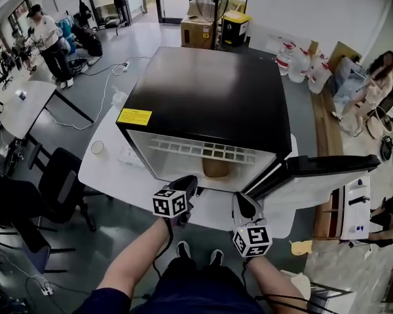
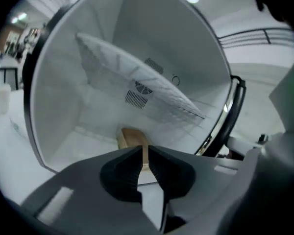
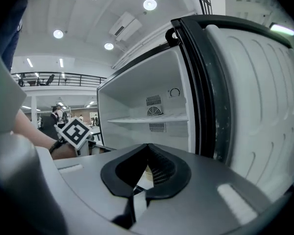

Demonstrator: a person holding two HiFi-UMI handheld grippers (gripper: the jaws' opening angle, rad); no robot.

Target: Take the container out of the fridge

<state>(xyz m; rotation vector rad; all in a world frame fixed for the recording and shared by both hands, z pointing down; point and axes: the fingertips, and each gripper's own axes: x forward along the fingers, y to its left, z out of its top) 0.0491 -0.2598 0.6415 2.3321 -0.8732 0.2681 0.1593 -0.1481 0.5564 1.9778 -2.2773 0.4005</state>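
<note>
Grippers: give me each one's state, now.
Left gripper: jaws shut, holding nothing.
Right gripper: jaws shut, holding nothing.

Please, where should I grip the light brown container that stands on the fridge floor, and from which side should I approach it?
Grip the light brown rounded container across its upright side walls, coming in level from the open front of the black-topped mini fridge. The white wire shelf spans just above it, so an approach from the top looks blocked.
</note>
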